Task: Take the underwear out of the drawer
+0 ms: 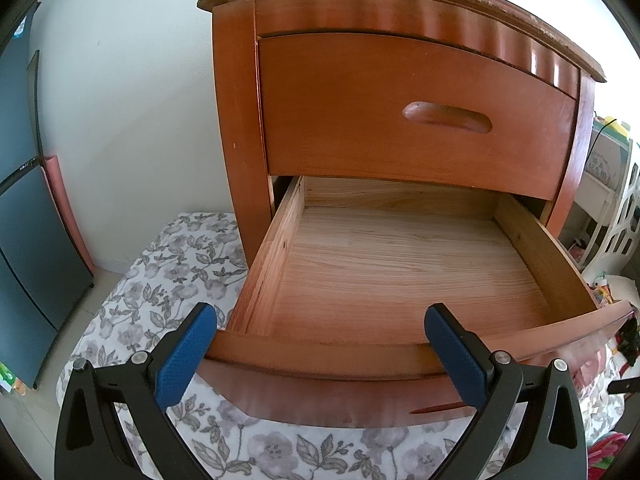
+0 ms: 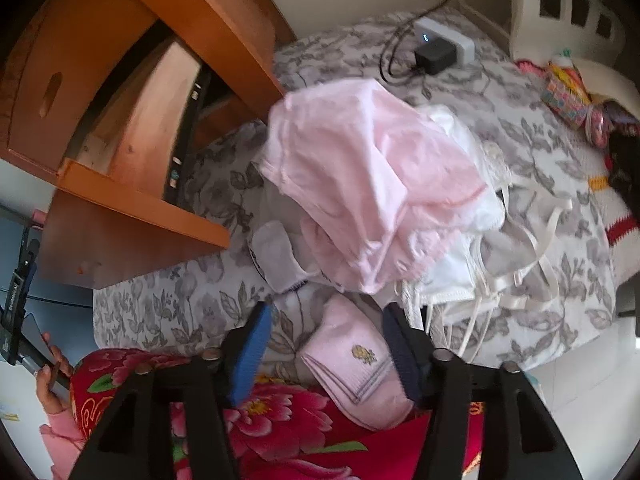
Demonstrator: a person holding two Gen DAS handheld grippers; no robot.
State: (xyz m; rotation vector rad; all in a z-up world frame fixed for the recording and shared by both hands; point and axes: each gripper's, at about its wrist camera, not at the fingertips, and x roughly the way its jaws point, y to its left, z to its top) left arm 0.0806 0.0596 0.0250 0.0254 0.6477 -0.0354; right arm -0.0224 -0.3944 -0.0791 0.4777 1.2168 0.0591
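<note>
- Hovering at the front edge of the pulled-out lower drawer [image 1: 400,272], the left claw [image 1: 320,352] is seen with its blue pads spread wide and nothing between them.
- The drawer's bare wooden bottom is shown in the left wrist view; no garment can be made out in it.
- The upper drawer [image 1: 416,112] of the wooden nightstand [image 1: 236,128] is shut.
- The right claw [image 2: 324,348] is pointed steeply down over a floral sheet [image 2: 192,308], its pads held apart and pressing on nothing.
- A folded pink piece with a small yellow emblem [image 2: 356,364] lies between the right pads, partly on a red flowered fabric [image 2: 280,420].
- The underwear [image 2: 372,184], a loose heap of pale pink and white garments, is found on the sheet just beyond the right claw, beside the nightstand and outside the drawer.
- A white charger with a black plug [image 2: 440,46] is seen on the sheet behind the heap.
</note>
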